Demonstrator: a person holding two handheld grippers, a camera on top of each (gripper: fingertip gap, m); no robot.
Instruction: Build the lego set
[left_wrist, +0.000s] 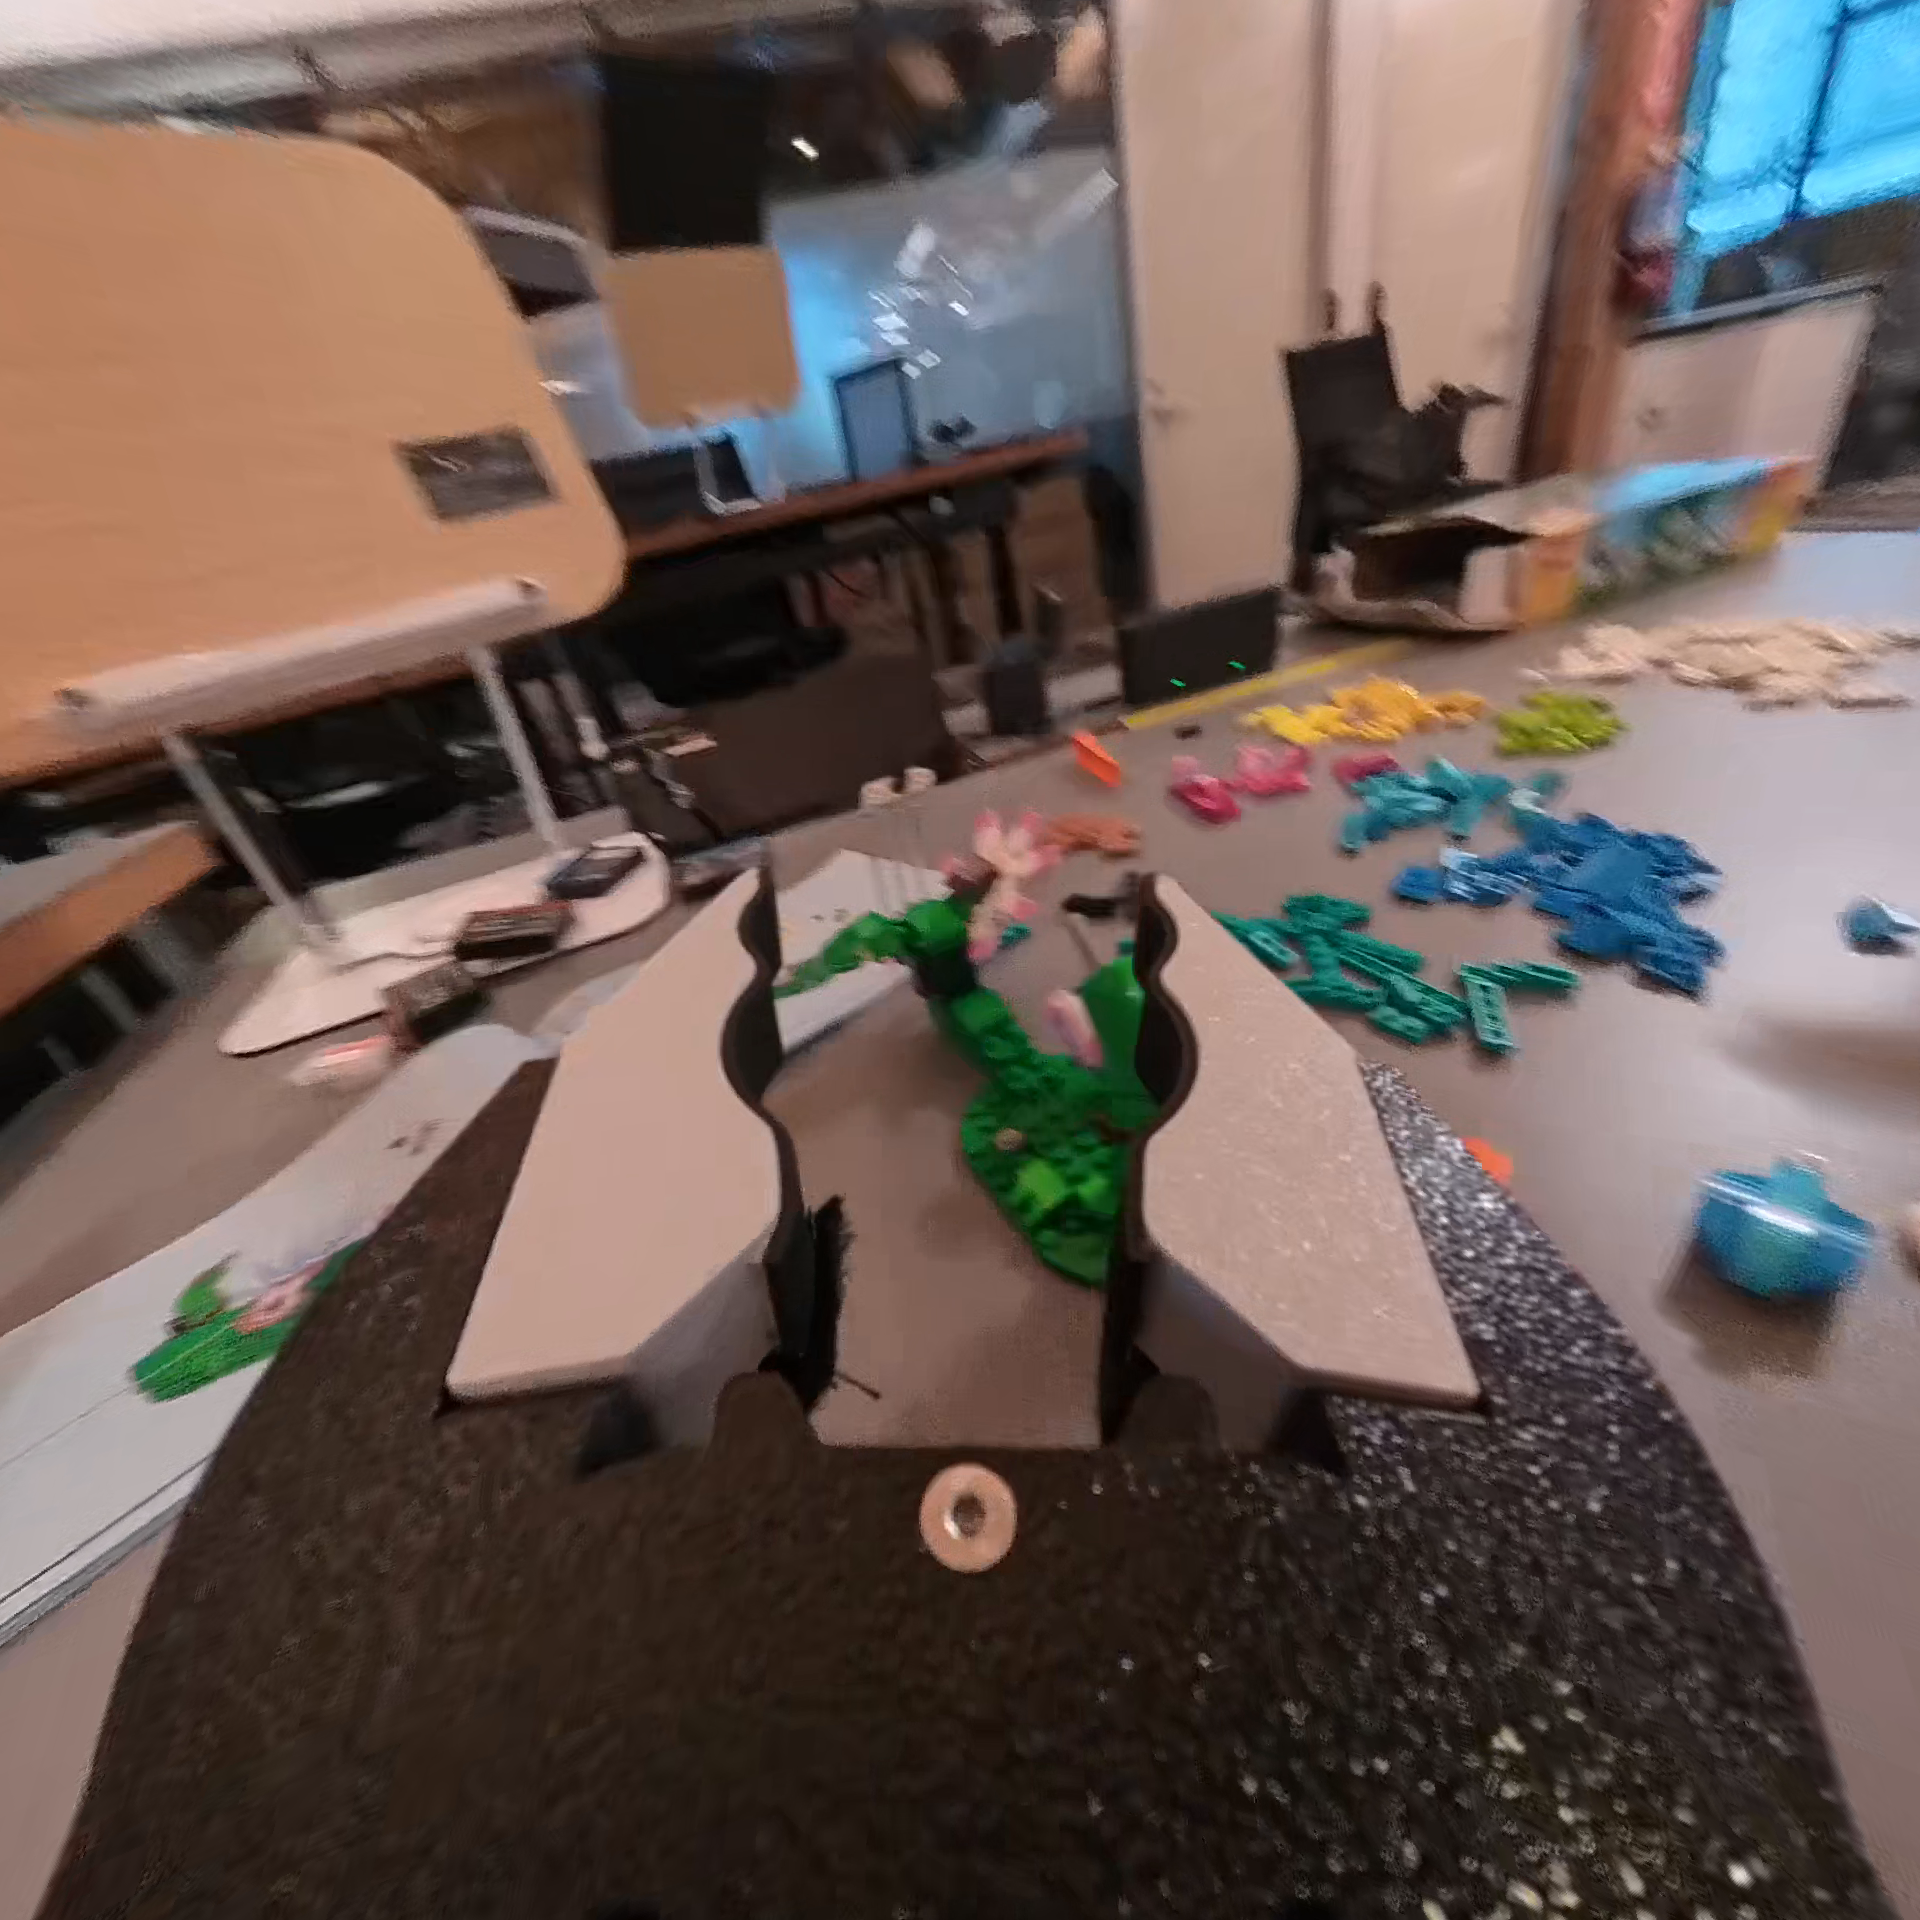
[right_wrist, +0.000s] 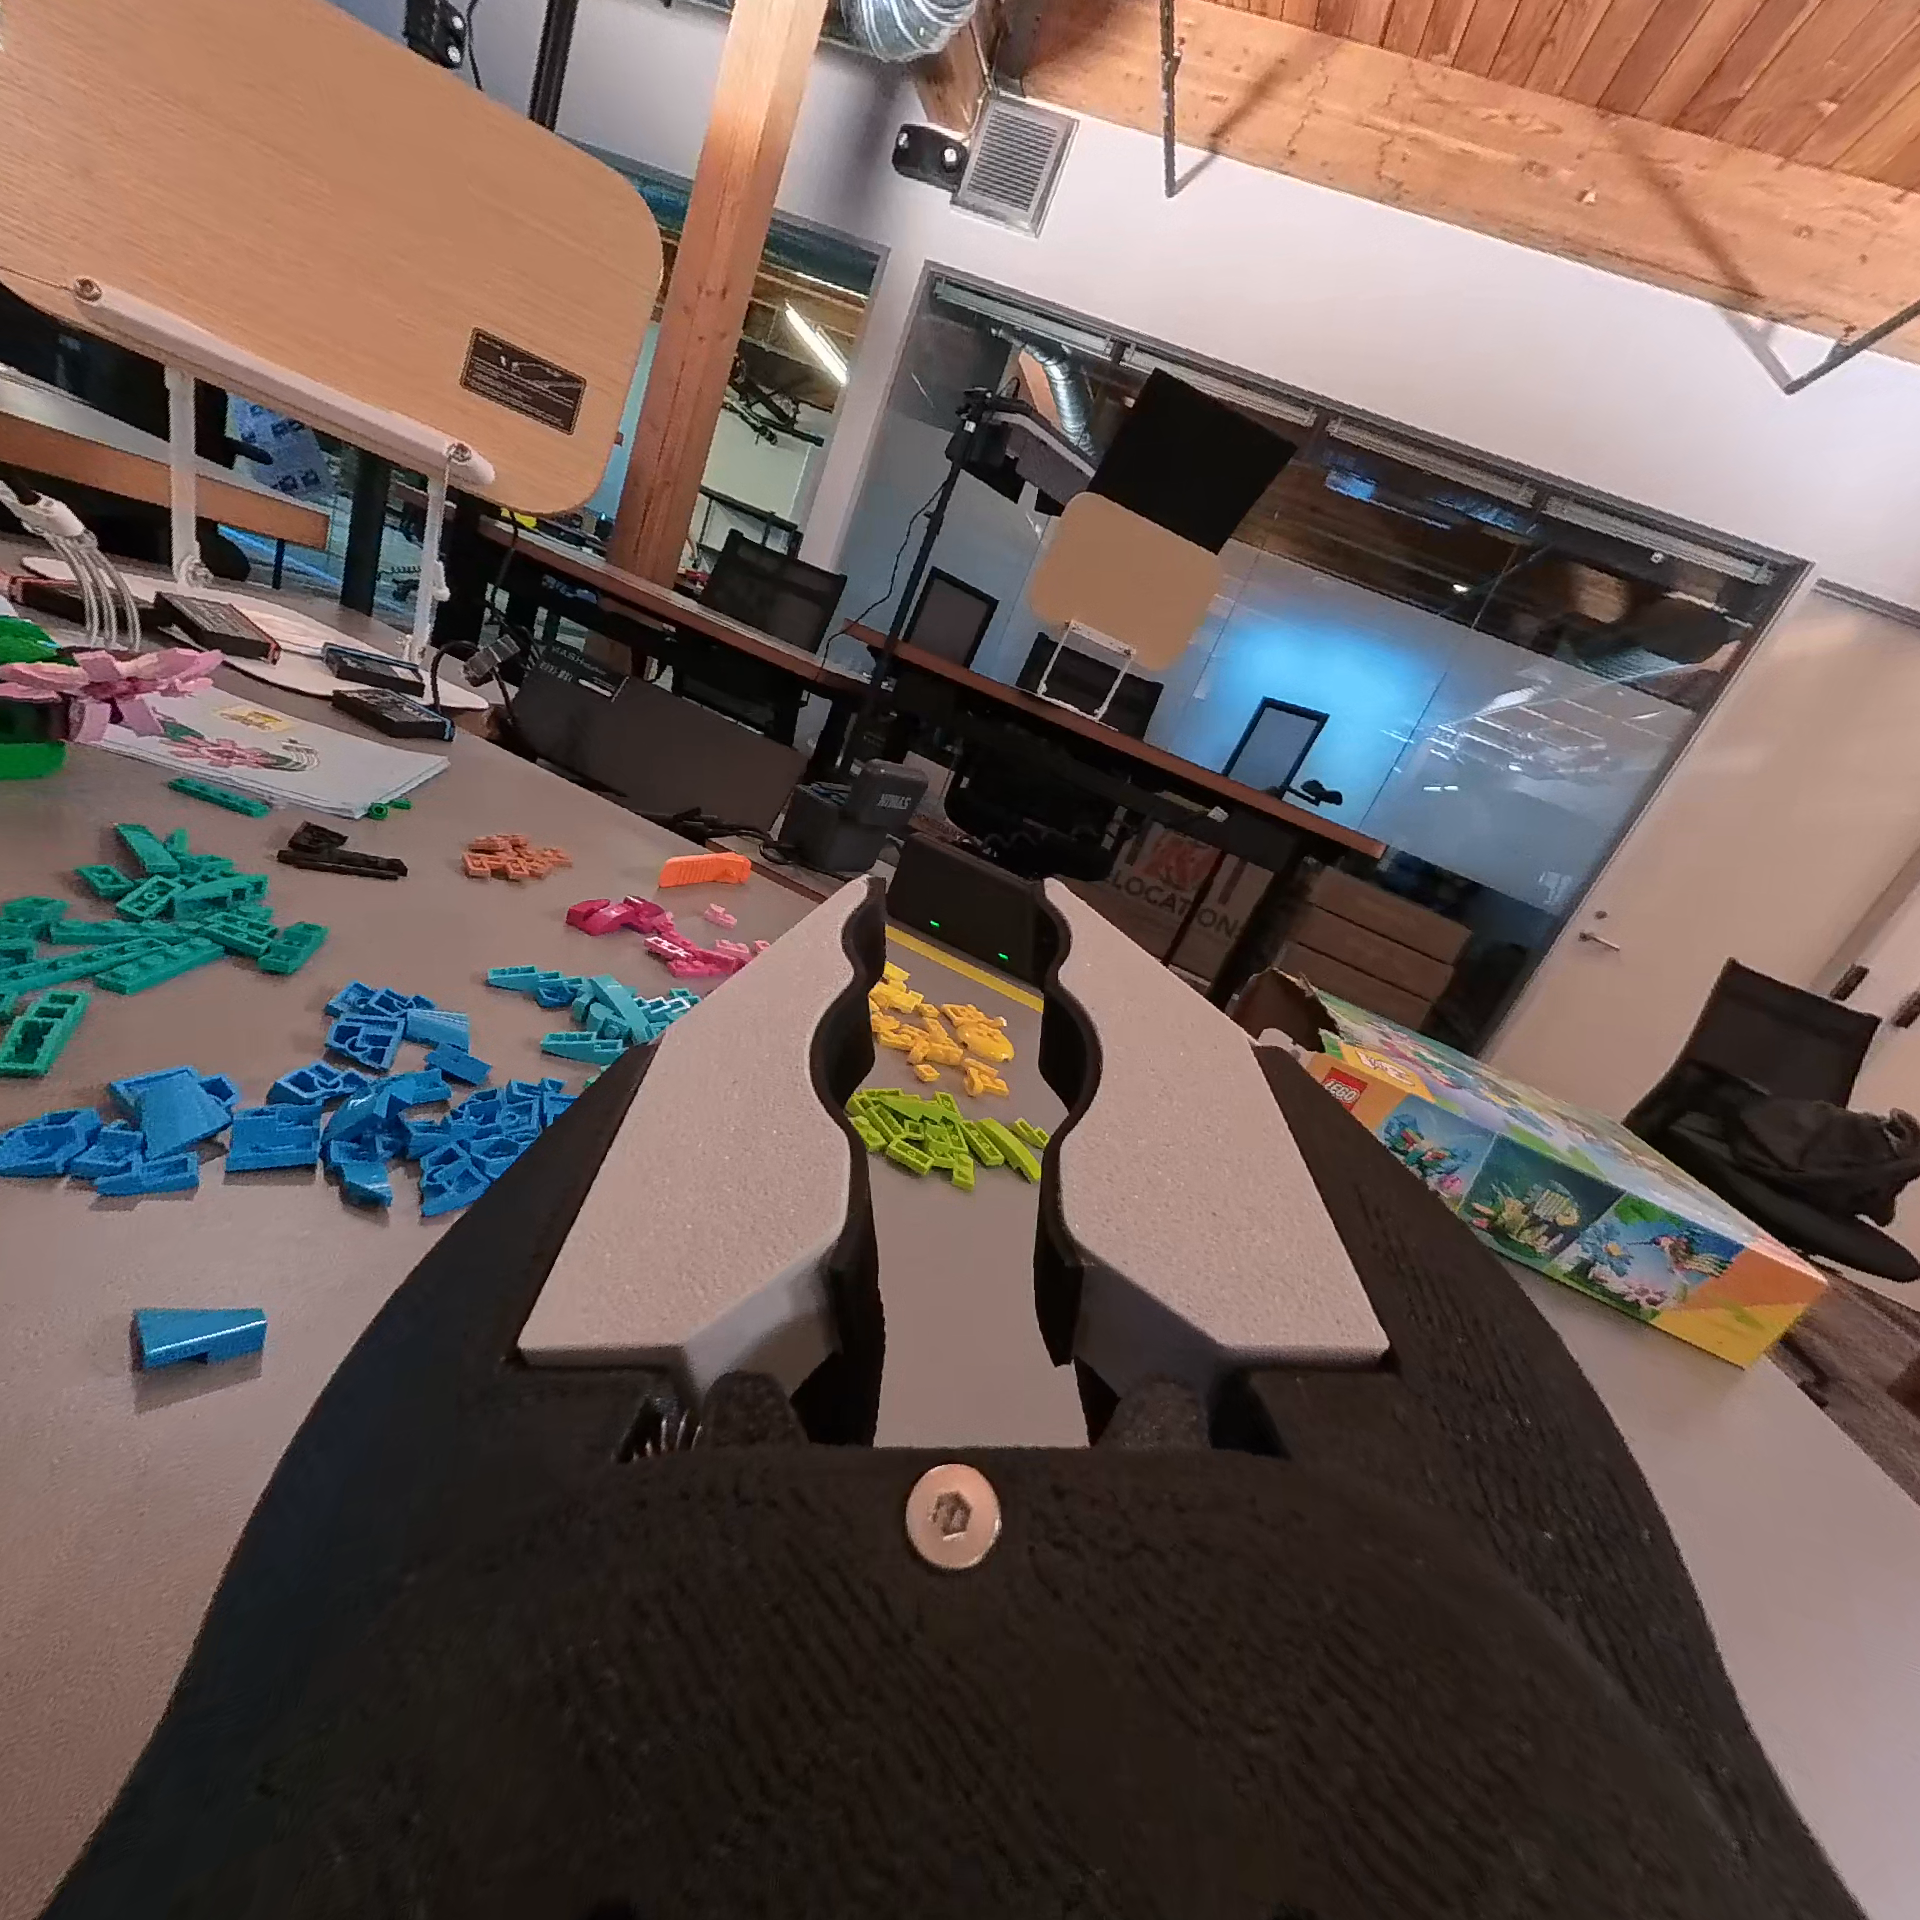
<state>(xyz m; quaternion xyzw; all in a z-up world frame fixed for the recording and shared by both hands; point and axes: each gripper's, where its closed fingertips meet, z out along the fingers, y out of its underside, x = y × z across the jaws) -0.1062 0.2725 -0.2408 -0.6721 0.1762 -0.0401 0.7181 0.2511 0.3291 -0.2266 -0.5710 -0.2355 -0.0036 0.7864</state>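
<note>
A green lego build with pink flowers stands on the grey table, seen blurred between my left fingers. My left gripper is open and empty, just short of the build. The build's pink flower also shows at the far left of the right wrist view. My right gripper is open and empty above the table, pointing over the lime bricks and yellow bricks.
Bricks lie sorted by colour: blue, teal, magenta, brown and white. An orange brick separator, the set box, an instruction booklet and a round blue piece are also there. Tip to tip, the grippers are about 35 centimeters apart. The round blue piece lies some 15 centimeters from my left tips, 25 centimeters from my right tips.
</note>
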